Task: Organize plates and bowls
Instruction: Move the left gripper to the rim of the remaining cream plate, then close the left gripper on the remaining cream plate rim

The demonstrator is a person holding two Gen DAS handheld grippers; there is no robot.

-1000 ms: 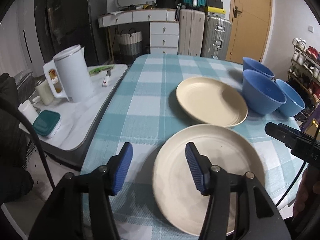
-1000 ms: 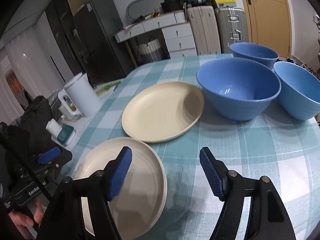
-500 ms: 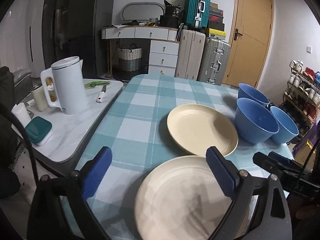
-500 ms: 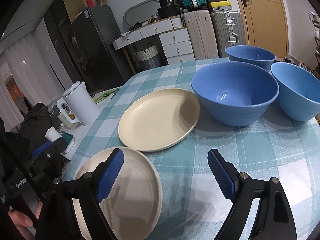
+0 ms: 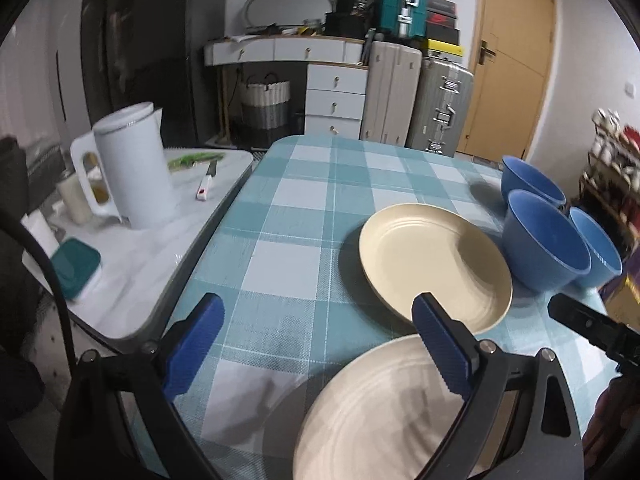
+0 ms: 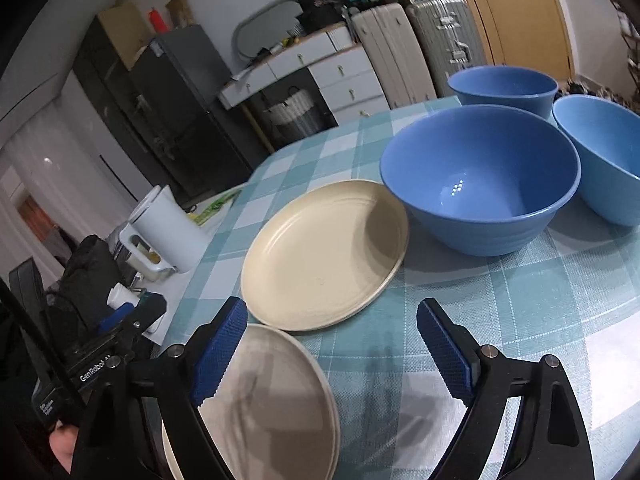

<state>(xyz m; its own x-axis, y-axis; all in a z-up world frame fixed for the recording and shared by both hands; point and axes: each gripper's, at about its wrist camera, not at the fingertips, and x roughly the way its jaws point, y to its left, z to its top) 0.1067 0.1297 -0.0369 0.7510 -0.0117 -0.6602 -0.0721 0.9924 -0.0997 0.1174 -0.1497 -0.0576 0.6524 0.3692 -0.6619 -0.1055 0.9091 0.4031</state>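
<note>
Two cream plates lie on the teal checked tablecloth: a near plate [image 5: 384, 416] at the front edge and a far plate [image 5: 434, 266] behind it. Three blue bowls [image 5: 544, 248] stand right of the far plate. My left gripper [image 5: 316, 344] is open and empty, above the near plate's left part. My right gripper [image 6: 328, 350] is open and empty, over the cloth between the near plate [image 6: 272, 404] and the far plate [image 6: 324, 252]. The nearest bowl [image 6: 480, 176] is ahead of it.
A white side table [image 5: 132, 264] left of the main table holds a white kettle [image 5: 132, 168], a knife [image 5: 206, 182], a teal-lidded box [image 5: 74, 268] and small jars. Drawers, suitcases and a door stand at the back. A shoe rack is at the right.
My left gripper has opened wide and pulled back and left from the near plate. My right gripper has opened a little wider and moved closer to the bowls.
</note>
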